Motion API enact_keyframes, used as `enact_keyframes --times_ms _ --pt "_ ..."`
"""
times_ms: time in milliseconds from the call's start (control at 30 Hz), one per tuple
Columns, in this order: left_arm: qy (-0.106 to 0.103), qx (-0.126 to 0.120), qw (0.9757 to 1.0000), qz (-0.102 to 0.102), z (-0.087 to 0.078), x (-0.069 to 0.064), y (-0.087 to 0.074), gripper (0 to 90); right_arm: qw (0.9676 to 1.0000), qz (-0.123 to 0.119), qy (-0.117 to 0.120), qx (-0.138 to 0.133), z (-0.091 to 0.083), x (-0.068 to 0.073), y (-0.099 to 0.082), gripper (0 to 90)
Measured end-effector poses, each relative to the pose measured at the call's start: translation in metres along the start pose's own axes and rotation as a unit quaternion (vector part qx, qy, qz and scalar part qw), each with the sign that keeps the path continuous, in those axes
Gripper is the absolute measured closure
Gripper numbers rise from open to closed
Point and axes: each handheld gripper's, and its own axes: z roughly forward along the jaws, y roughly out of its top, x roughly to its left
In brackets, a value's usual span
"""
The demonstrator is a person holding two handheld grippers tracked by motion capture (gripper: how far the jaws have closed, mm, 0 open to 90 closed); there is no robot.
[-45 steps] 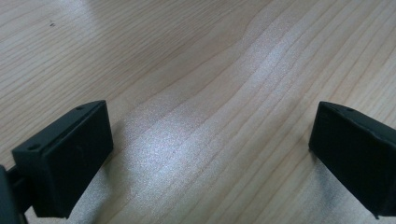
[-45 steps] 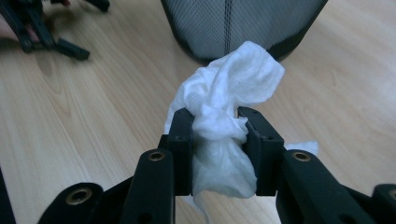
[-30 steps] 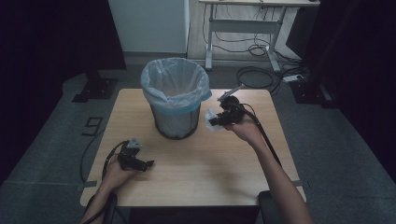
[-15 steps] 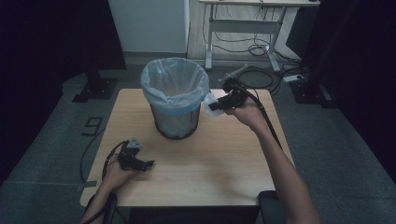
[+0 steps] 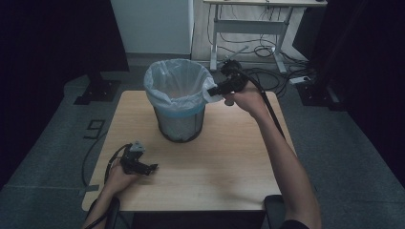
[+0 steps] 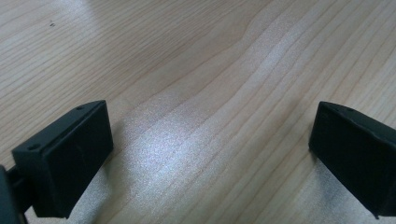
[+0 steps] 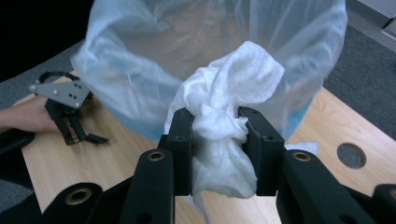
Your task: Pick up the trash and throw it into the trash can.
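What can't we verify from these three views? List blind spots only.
- Bin contents: in the high view and the right gripper view the cloudy liner hides the inside.
- Crumpled white tissue: its lower end is cut off behind the right gripper bodywork; in the high view it is too small to make out.
- Left gripper: in the high view too small to read the jaw gap.

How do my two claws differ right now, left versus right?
The right claw is shut on a crumpled white tissue; the left claw stands wide open with nothing between its jaws. The right one is held up beside the rim of the lined bin; the left one lies low on the wooden table, near its front left corner. Both have black jaws and sit in a hand.
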Motion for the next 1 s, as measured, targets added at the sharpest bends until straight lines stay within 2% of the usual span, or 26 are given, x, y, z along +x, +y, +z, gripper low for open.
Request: enact_keyframes --times_ms 33,67,233,267,333,400,500,533,567,667,767,800,867,900,1000 --pt "0.000 0.000 1.0000 0.000 0.000 0.000 0.000 0.0 1.0000 0.000 0.000 0.000 0.000 0.000 0.000 66.5" --pt "0.000 0.000 1.0000 0.000 0.000 0.000 0.000 0.0 1.0000 -0.005 -0.007 0.001 0.002 0.002 0.009 66.6" --pt "0.000 0.000 1.0000 0.000 0.000 0.000 0.000 0.0 0.9999 -0.008 -0.005 -0.002 0.008 0.007 0.025 66.5" --pt "0.000 0.000 1.0000 0.000 0.000 0.000 0.000 0.0 0.9999 -0.013 -0.006 -0.002 0.013 0.010 0.033 66.5" --pt "0.000 0.000 1.0000 0.000 0.000 0.000 0.000 0.0 0.9999 -0.014 -0.006 -0.003 0.015 0.011 0.036 66.5" --pt "0.000 0.000 1.0000 0.000 0.000 0.000 0.000 0.0 0.9998 -0.018 -0.006 -0.004 0.026 0.014 0.046 66.5" --pt "0.000 0.000 1.0000 0.000 0.000 0.000 0.000 0.0 0.9998 -0.018 -0.004 -0.005 0.034 0.015 0.052 66.5" --pt "0.000 0.000 1.0000 0.000 0.000 0.000 0.000 0.0 0.9998 -0.018 -0.004 -0.005 0.042 0.016 0.057 66.4" --pt "0.000 0.000 1.0000 0.000 0.000 0.000 0.000 0.0 0.9998 -0.018 -0.004 -0.005 0.042 0.016 0.057 66.4" --pt "-0.002 0.000 1.0000 0.002 0.000 0.000 0.000 0.0 0.9998 -0.020 -0.004 -0.007 0.058 0.019 0.064 66.2" --pt "-0.002 0.000 1.0000 0.002 0.000 0.000 0.000 0.0 0.9997 -0.023 -0.008 -0.007 0.066 0.021 0.067 66.0" --pt "-0.003 0.000 1.0000 0.003 0.001 0.000 0.001 0.0 0.9997 -0.020 -0.007 -0.008 0.075 0.021 0.069 65.8" --pt "-0.003 -0.001 1.0000 0.003 0.001 0.000 0.001 0.0 0.9997 -0.020 -0.009 -0.008 0.078 0.021 0.069 65.6" --pt "-0.003 -0.001 1.0000 0.003 0.001 0.000 0.001 0.0 0.9998 -0.019 -0.008 -0.001 0.090 0.021 0.069 65.2" --pt "-0.004 -0.001 1.0000 0.004 0.001 -0.001 0.001 0.0 0.9997 -0.016 -0.013 0.012 0.103 0.020 0.067 64.0"
